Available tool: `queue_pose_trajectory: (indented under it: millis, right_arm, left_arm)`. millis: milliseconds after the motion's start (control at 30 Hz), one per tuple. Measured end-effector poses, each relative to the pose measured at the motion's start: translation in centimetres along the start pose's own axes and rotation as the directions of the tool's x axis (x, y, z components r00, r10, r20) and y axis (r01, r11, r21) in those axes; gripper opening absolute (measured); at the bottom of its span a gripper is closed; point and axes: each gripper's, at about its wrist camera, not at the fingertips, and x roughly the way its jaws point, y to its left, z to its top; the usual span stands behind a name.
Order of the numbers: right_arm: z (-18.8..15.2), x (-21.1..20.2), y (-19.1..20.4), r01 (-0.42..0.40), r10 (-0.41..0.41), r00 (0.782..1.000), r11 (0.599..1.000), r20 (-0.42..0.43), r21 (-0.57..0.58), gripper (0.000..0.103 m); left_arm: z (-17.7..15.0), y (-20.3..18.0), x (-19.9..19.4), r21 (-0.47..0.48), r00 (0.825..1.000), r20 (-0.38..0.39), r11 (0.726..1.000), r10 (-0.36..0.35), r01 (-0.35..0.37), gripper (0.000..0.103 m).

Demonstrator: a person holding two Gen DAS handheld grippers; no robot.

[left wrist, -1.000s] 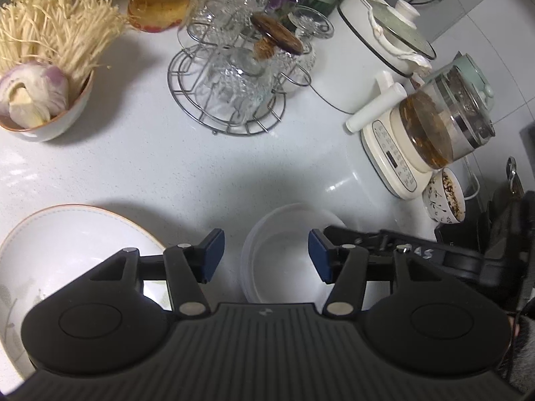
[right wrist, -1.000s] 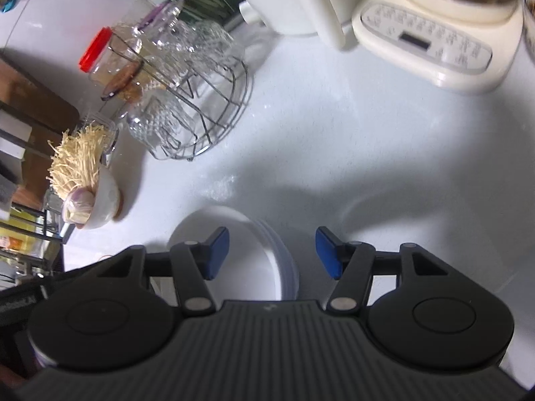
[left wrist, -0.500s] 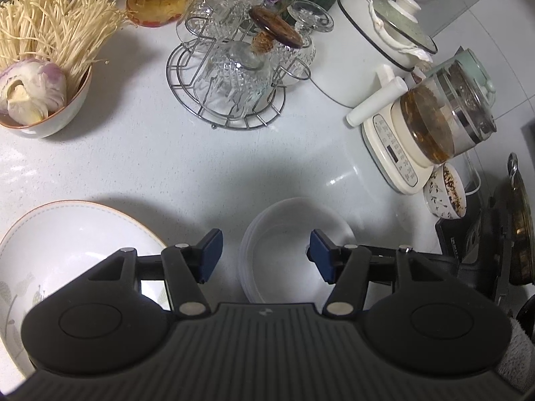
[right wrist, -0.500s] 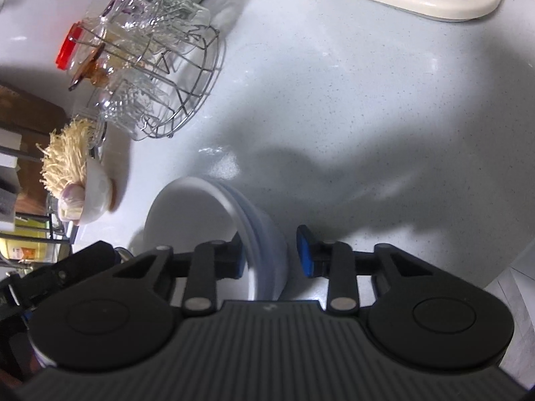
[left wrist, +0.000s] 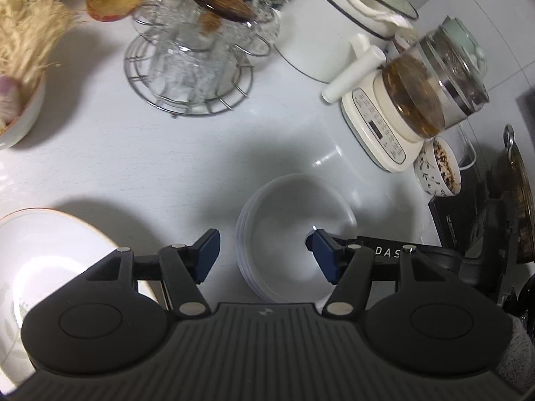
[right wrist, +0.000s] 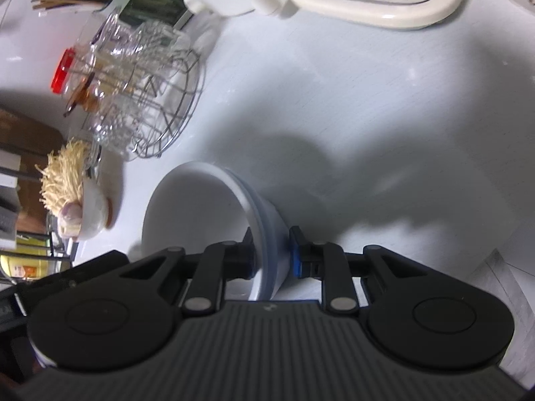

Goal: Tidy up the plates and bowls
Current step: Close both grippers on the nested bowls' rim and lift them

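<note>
Two grippers work over a white counter (left wrist: 187, 167). Seen from the left wrist, a gold-rimmed plate (left wrist: 50, 254) fills the lower left of the frame, a wire rack of glassware (left wrist: 190, 67) stands in the upper middle, and a stack of white bowls (left wrist: 291, 230) sits at lower centre. The left gripper (left wrist: 264, 254) hangs over that stack with its jaws apart and opening; its pads touch nothing. A glass kettle (left wrist: 431, 90) on a cream base occupies the upper right. Seen from the right wrist, the stack of white bowls (right wrist: 200, 214) lies left of centre, and the right gripper (right wrist: 272, 254) is closing, clamped on the stack's right-hand rim, one pad inside and one outside.
</note>
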Motion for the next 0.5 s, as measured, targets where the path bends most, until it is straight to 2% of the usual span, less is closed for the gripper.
queue_pose_trajectory:
  millis: [333, 500]
  right_arm:
    - [0.5, -1.6, -1.8, 0.006, -0.007, 0.999, 1.000, 0.031, 0.024, 0.023]
    - [0.3, -1.9, -2.5, -0.004, 0.003, 1.000, 0.999, 0.023, 0.034, 0.023]
  left_arm:
    - [0.4, -1.9, 3.4, -0.024, 0.997, -0.076, 1.000, -0.021, 0.019, 0.067]
    - [0.0, -2.5, 4.6, -0.036, 0.996, -0.083, 0.999, -0.027, 0.024, 0.066]
